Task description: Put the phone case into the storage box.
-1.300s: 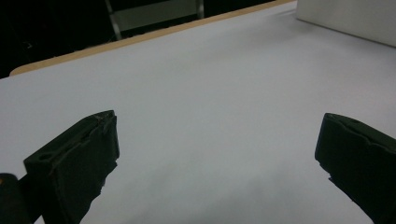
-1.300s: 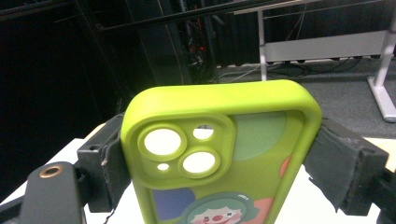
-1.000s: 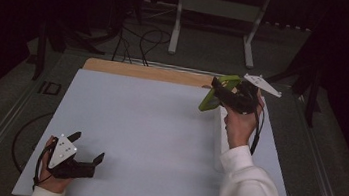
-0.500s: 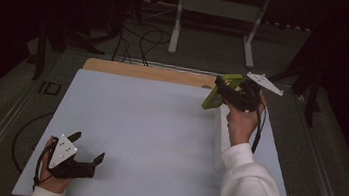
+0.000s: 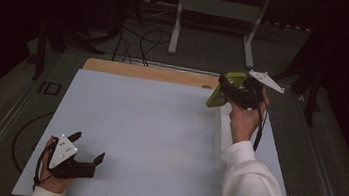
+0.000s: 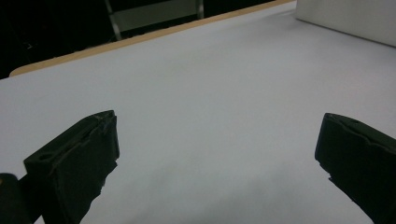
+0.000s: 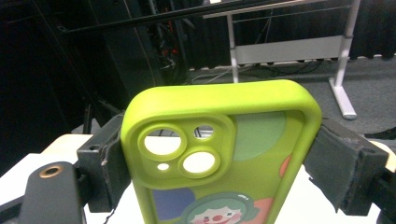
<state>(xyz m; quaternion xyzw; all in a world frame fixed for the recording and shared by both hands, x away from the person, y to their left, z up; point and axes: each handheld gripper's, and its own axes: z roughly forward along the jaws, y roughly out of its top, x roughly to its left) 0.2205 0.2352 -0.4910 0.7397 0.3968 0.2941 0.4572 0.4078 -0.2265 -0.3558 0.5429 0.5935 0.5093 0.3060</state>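
Note:
A lime-green phone case (image 7: pixel 261 135) with camera cut-outs and a cartoon clown print stands upright between the jaws of my right gripper (image 7: pixel 219 149), which is shut on its two long sides. From above, the case (image 5: pixel 215 97) is held in the air over the far right part of the white table top (image 5: pixel 159 126) by the right gripper (image 5: pixel 229 87). My left gripper (image 5: pixel 89 146) rests at the near left of the table. Its jaws are wide open with nothing between them, and the left gripper (image 6: pixel 217 135) faces bare white surface.
A long white box (image 5: pixel 221 134) lies on the table under my right forearm, and the white box (image 6: pixel 345 18) is far off at the upper right. A wooden strip (image 5: pixel 150 72) borders the table's far edge. Metal stand legs (image 5: pixel 250 37) and cables lie on the floor beyond.

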